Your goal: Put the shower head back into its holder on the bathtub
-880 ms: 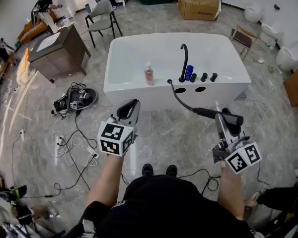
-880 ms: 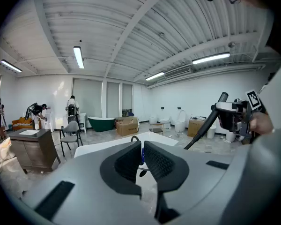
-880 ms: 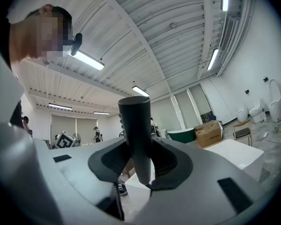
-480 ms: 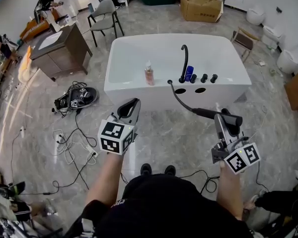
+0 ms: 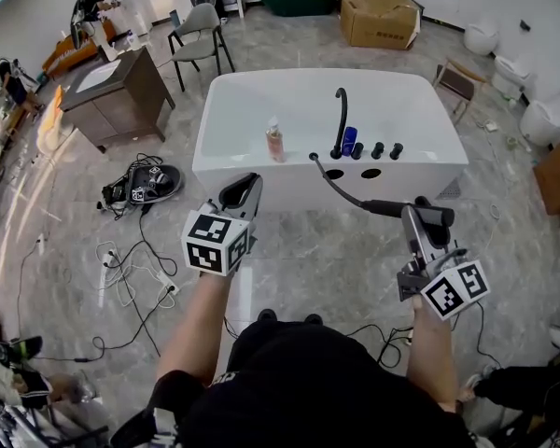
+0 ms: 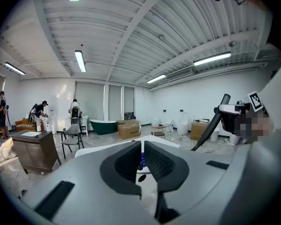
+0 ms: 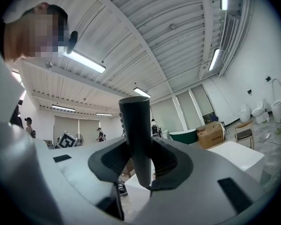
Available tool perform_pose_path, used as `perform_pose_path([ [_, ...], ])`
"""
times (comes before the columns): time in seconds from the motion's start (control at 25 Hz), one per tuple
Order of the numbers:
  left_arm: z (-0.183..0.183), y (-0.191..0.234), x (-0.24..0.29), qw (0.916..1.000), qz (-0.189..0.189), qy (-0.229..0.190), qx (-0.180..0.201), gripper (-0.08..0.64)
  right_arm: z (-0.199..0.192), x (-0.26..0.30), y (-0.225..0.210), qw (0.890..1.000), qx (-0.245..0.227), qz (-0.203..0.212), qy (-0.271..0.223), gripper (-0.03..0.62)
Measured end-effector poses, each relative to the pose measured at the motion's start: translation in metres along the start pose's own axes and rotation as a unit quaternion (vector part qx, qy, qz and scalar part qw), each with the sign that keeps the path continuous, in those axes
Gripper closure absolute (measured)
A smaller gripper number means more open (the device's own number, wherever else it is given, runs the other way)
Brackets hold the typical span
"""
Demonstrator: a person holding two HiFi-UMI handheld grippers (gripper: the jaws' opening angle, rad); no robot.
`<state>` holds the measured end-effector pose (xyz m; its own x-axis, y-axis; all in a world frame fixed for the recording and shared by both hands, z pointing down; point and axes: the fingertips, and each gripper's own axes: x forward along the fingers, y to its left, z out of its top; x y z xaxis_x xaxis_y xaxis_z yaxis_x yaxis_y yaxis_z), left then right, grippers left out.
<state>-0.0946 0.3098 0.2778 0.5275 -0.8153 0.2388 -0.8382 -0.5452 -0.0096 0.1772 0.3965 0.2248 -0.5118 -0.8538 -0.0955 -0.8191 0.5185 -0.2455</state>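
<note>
While my right gripper (image 5: 427,230) squeezed the shower head (image 5: 392,209) out in front of the bathtub (image 5: 261,180), its hose (image 5: 331,181) could have tugged it loose, or it could have twisted. My left gripper (image 5: 241,190) was closed, empty.

Black shower head (image 5: 422,214), white bathtub (image 5: 261,187)
</note>
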Motion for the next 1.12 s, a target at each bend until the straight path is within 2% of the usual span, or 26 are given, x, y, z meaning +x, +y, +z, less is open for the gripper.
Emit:
perform_pose_path([
  [0.32, -0.003, -0.012, 0.002, 0.9994, 0.030, -0.011, -0.013, 0.526, 0.004, 0.005, -0.012, 0.999, -0.023, -0.008, -0.021, 0.446],
  [0.6, -0.017, -0.002, 0.029, 0.9997, 0.023, 0.007, -0.001, 0.526, 0.000, 0.040, -0.023, 0.999, -0.025, -0.018, -0.033, 0.446],
  [0.8, -0.026, 0.030, 0.075, 0.9999, 0.002, 0.016, -0.003, 0.526, -0.017, 0.089, -0.038, 0.998, -0.035, -0.038, -0.020, 0.446],
  [1.12, -0.010, 0.121, 0.161, 0.9994, -0.031, 0.013, 0.005, 0.526, -0.028, 0.210, -0.062, 0.998, -0.038, -0.050, -0.013, 0.446],
])
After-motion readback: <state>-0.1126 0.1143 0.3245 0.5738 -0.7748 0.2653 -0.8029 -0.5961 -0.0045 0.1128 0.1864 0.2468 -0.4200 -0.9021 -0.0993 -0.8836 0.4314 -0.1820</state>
